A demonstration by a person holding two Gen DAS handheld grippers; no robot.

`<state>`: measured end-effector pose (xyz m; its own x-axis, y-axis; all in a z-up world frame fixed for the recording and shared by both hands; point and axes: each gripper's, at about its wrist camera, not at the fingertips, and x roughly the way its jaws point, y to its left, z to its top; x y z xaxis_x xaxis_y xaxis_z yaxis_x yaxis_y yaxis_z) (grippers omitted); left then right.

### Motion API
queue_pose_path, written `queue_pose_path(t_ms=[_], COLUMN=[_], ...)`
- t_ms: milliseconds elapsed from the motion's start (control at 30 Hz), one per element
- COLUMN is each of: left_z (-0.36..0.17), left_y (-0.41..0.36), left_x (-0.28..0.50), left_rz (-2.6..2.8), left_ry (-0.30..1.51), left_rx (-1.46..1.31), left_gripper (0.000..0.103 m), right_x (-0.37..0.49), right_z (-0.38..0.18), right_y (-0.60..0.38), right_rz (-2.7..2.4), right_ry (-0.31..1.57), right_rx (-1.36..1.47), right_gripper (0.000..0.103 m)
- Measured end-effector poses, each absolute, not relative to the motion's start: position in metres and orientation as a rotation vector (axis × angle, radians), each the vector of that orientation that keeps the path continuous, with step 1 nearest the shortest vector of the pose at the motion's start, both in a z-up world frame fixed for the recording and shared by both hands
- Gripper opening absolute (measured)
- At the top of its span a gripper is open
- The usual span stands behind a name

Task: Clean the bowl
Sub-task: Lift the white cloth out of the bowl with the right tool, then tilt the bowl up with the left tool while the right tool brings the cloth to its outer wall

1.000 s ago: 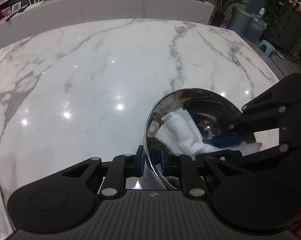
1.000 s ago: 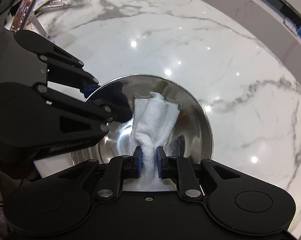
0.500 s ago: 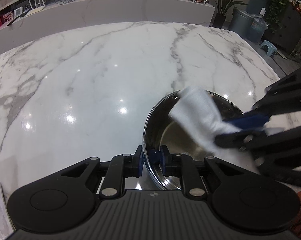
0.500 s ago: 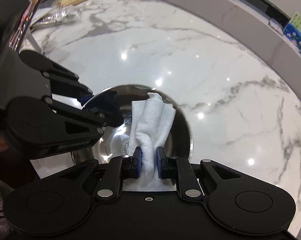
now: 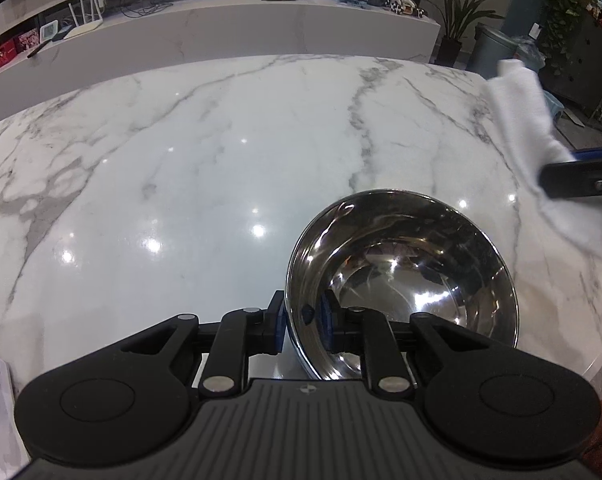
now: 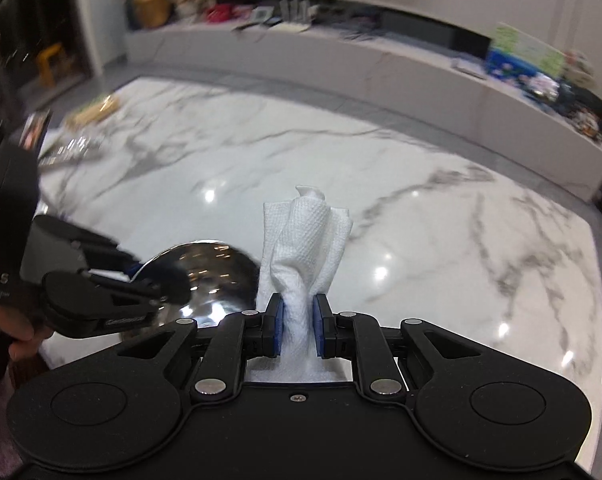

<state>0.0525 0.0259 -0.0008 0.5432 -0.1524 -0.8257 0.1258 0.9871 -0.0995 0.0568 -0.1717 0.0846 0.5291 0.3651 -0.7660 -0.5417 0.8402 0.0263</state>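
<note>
Your right gripper (image 6: 297, 330) has lifted the crumpled white paper towel (image 6: 305, 240) out of the shiny steel bowl (image 5: 405, 264), still pinching it. Your left gripper (image 5: 303, 322) keeps clamping the rim on the marble table (image 5: 181, 160); wiping looks finished.

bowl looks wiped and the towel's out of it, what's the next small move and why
Probably lower the right gripper to the table beside the bowl and set down the towel. The bowl's inside looks shiny with no visible residue, the towel is held clear of it over bare marble, and the left gripper has its jaws clamped on the rim.
</note>
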Motion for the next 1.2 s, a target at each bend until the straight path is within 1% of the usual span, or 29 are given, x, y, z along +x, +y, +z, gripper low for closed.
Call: queue_pose_path(t_ms=[100, 200, 433, 600, 733, 867, 933, 1000, 1200], left_z=[-0.001, -0.002, -0.001, -0.004, -0.005, -0.004, -0.003, -0.003, -0.002], left_y=[0.026, 0.025, 0.025, 0.024, 0.024, 0.024, 0.023, 0.022, 0.021], left_x=[0.053, 0.053, 0.051, 0.053, 0.053, 0.052, 0.051, 0.052, 0.050], left_rz=[-0.168, -0.165, -0.164, -0.155, -0.151, -0.148, -0.147, -0.146, -0.147], left_ry=[0.981, 0.981, 0.982, 0.992, 1.000, 0.997, 0.992, 0.994, 0.994], left_rx=[-0.034, -0.022, -0.030, -0.023, -0.024, -0.029, -0.032, -0.036, -0.039], left_gripper=[0.021, 0.021, 0.022, 0.022, 0.022, 0.022, 0.025, 0.028, 0.028], right_x=[0.056, 0.059, 0.057, 0.054, 0.049, 0.043, 0.039, 0.036, 0.033], right_z=[0.085, 0.070, 0.006, -0.017, -0.018, -0.016, -0.012, -0.008, -0.009], right_y=[-0.191, -0.202, -0.211, -0.219, -0.220, -0.224, -0.225, -0.225, -0.218], right_rz=[0.505, 0.470, 0.418, 0.399, 0.395, 0.367, 0.353, 0.336, 0.329], right_ry=[0.860, 0.893, 0.954, 0.962, 0.932, 0.876, 0.836, 0.790, 0.762], right_rx=[-0.162, -0.139, -0.120, -0.050, -0.012, 0.030, 0.035, 0.026, -0.013], right_gripper=[0.014, 0.014, 0.014, 0.014, 0.016, 0.023, 0.032, 0.032, 0.032])
